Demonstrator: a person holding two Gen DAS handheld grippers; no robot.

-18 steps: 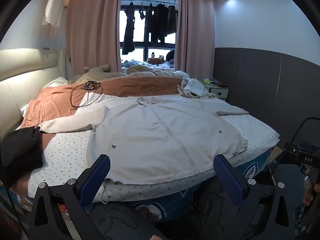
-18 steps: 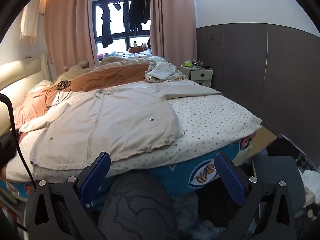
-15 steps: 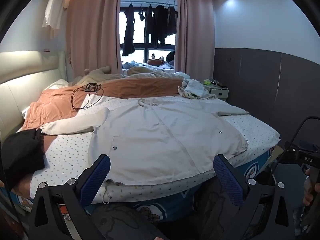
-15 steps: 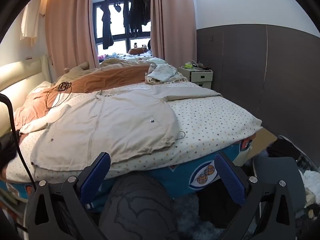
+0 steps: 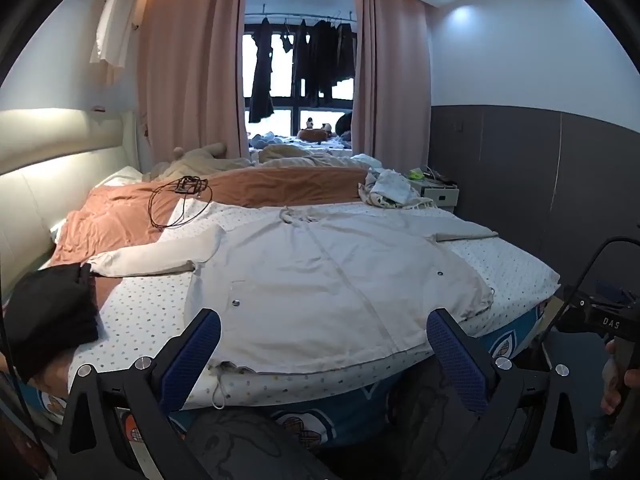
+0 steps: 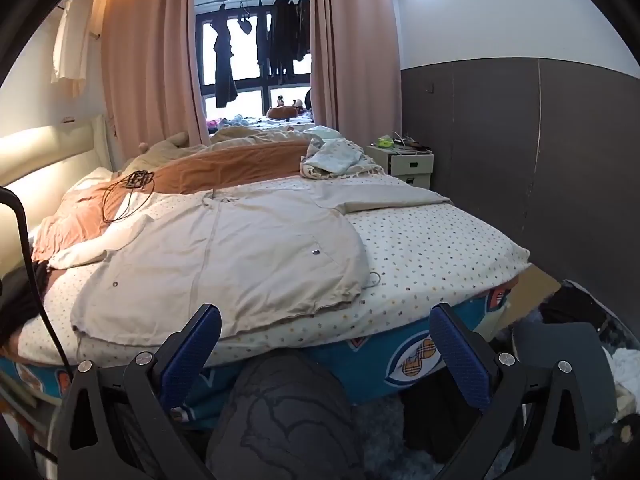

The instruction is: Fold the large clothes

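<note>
While the big beige jacket (image 5: 320,280) lies spread flat on the dotted bed sheet (image 6: 432,240), left gripper (image 5: 324,356) and right gripper (image 6: 326,344) both hover wide open, holding nothing.

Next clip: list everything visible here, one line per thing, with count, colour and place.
jacket: 1, cream, spread flat on the bed, sleeves out
bed sheet: 1, white with dots, under the jacket
duvet: 1, orange-brown, far side of bed
cable: 1, black, coiled on the duvet
black garment: 1, bed's left edge
crumpled cloth: 1, pale, by the nightstand
nightstand: 1, white, right wall
curtains: 2, pink, flanking window
left gripper: open, empty
right gripper: open, empty
</note>
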